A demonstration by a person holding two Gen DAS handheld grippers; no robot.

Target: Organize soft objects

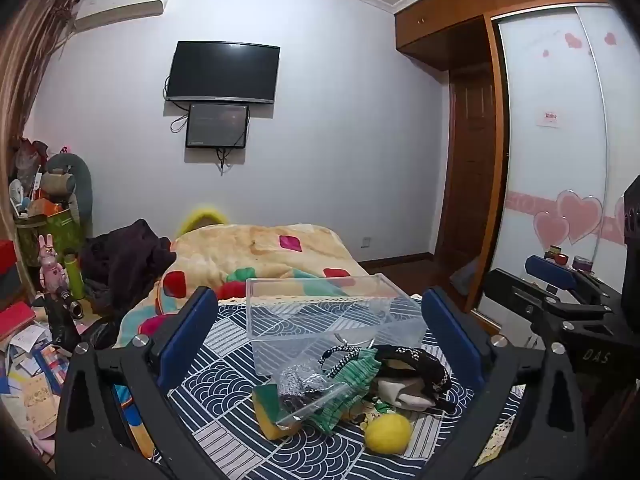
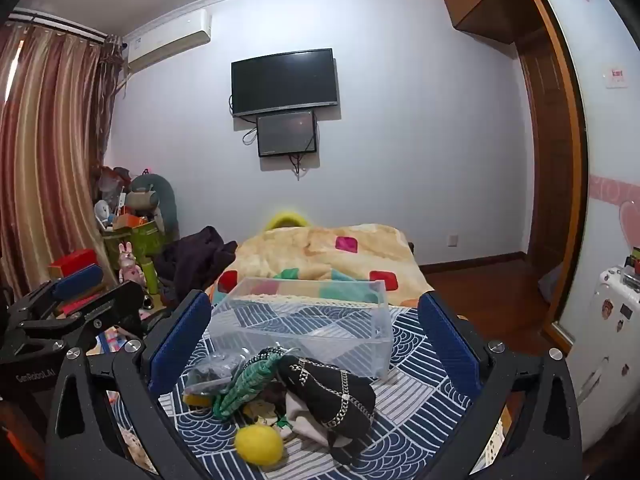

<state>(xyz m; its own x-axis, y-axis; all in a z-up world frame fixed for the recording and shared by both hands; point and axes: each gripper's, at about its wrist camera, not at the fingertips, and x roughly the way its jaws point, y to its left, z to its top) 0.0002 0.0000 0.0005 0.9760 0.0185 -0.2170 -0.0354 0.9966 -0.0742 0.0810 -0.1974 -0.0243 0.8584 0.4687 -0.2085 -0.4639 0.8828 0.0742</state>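
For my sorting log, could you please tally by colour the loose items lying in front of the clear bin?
Yellow: 2, ball and sponge
Green: 1, cloth
Black: 1, pouch
Clear: 1, bag
Total: 5; more may be hidden underneath.

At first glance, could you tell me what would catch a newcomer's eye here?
A heap of soft things, topped by a black chain-trimmed piece, lies on the patterned blue cloth between the open right tool. Just behind stands an empty clear plastic bin; a yellow ball sits nearest the camera.
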